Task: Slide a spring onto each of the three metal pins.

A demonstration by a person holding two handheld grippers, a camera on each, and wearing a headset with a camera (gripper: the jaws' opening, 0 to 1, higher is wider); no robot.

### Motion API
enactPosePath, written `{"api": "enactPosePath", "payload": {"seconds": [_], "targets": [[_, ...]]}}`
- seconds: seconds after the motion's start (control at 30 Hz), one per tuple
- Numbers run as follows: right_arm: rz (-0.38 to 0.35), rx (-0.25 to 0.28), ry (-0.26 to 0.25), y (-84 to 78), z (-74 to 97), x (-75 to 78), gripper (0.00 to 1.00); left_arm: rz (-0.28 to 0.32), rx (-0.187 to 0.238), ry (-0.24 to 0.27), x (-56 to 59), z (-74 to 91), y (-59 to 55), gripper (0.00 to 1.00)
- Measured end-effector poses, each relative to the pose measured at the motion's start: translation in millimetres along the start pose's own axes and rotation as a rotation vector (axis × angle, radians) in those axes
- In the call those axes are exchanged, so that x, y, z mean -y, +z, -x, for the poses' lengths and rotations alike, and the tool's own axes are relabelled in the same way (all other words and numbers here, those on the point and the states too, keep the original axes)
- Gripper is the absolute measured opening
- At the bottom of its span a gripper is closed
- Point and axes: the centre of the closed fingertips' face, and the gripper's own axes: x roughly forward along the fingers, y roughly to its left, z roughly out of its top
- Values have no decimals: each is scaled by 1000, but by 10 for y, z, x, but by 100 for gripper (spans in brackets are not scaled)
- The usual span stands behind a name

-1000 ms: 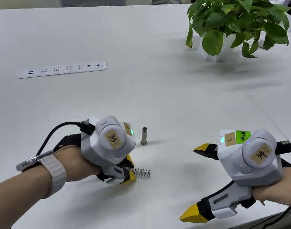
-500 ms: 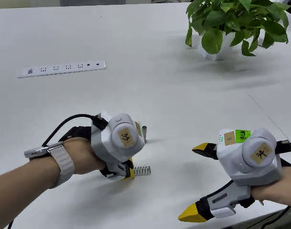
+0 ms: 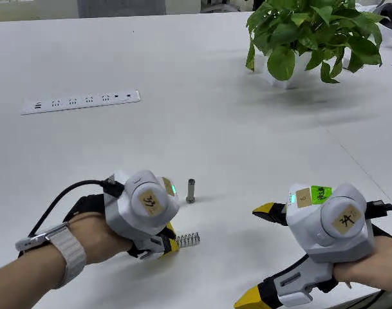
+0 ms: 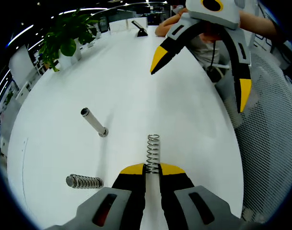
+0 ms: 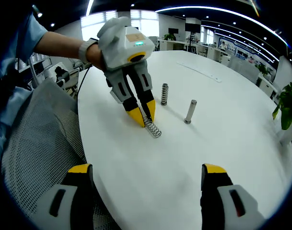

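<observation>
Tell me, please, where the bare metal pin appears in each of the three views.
Head view: the bare pin stands just below centre, to the right of the left gripper.
Left gripper view: left of centre, leaning, above and left of the jaws.
Right gripper view: right of centre, upright.
Shared landmark: the spring clamped in the left gripper, lying on the table near the pin.
</observation>
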Motion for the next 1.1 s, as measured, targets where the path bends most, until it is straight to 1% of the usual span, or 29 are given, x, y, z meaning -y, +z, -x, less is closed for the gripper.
{"api": "enactPosePath", "payload": {"seconds": [0.07, 0.17, 0.33, 0.5, 0.6, 0.63, 0.7, 0.87, 0.97, 1.1], "targets": [[4, -4, 1, -3, -3, -4, 94, 11, 12, 12, 5, 6, 3, 10], [3, 6, 3, 39, -8, -20, 94, 28, 35, 25, 3, 15, -6, 9], [5, 15, 7, 94, -32, -28, 94, 66, 60, 32, 43, 75, -54, 10], [14, 17, 16, 136, -63, -49, 93, 106, 116, 52, 70, 198, -11, 10], [20, 21, 24, 178, -85, -64, 92, 131, 147, 64, 81, 263, -9, 10], [25, 20, 26, 196, -94, -68, 92, 142, 157, 58, 106, 288, -12, 10], [31, 24, 29, 232, -108, -68, 92, 149, 176, 64, 140, 332, -16, 10], [45, 33, 41, 316, -134, -78, 91, 173, 200, 74, 216, 408, -59, 10], [54, 45, 67, 385, -148, -123, 88, 199, 242, 80, 258, 472, -66, 10], [68, 50, 86, 446, -179, -167, 85, 196, 259, 83, 320, 521, -103, 10]]}}
